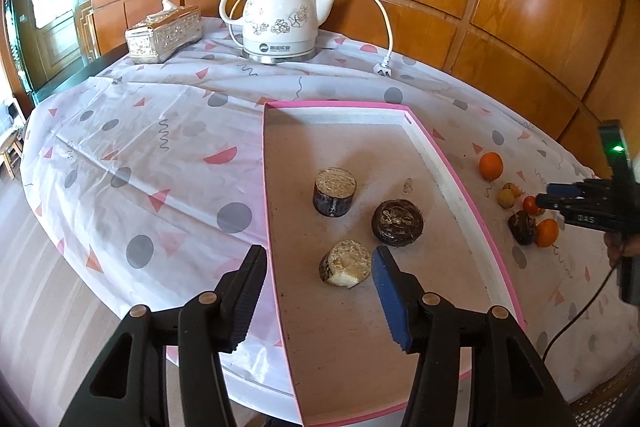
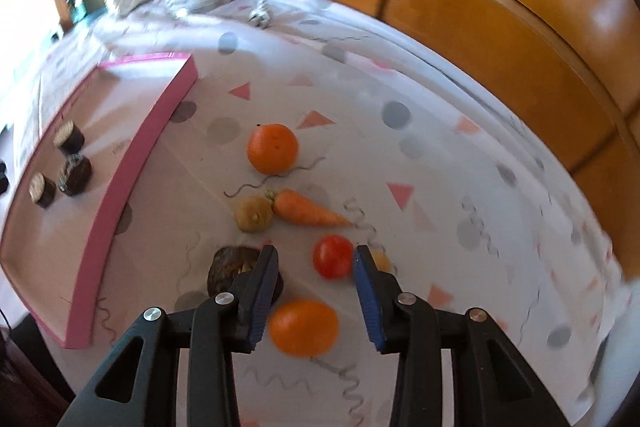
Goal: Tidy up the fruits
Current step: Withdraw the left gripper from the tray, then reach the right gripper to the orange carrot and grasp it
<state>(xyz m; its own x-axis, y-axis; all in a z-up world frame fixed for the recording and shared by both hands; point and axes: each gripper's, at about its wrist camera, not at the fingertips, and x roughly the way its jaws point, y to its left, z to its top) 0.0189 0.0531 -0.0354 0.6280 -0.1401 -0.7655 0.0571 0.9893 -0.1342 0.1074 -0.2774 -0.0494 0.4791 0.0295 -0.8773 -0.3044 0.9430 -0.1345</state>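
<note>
On the worktop (image 1: pixel 160 155) with the white dotted cloth, a shallow pink-rimmed cardboard tray (image 1: pixel 460 187) lies left of a loose cluster of produce. The tray holds three dark round fruit pieces: a cut dark cylinder with a pale top (image 1: pixel 334 191), a dark brown round one (image 1: pixel 397 221) and a pale-faced cut piece (image 1: pixel 346 263).

Left gripper (image 1: pixel 320 283) hovers over the tray's near end, jaws wide apart and empty, with the pale-faced piece between them.

Right gripper (image 2: pixel 316 267) hangs over the cluster outside the tray, jaws apart, nothing held. The small red tomato (image 2: pixel 334 256) sits right between its fingertips, slightly ahead; the near orange round fruit (image 2: pixel 303 327) lies below the jaws, closer to the camera. A dark brown fruit (image 2: pixel 230 265) is partly hidden behind the left finger. Farther ahead lie a small orange carrot (image 2: pixel 310 213), long axis left to right and tip pointing right, a yellowish bulb (image 2: pixel 253 213) touching its stem end, and a larger orange (image 2: pixel 273 149) beyond.

Judgement: the right gripper is the nearer one for every loose piece. The tray lies to its left, so the carry goes leftward over the pink rim. The right view is blurred.

A white ceramic kettle (image 1: pixel 280 15) and a silver tissue box (image 1: pixel 163 34) stand at the back.
</note>
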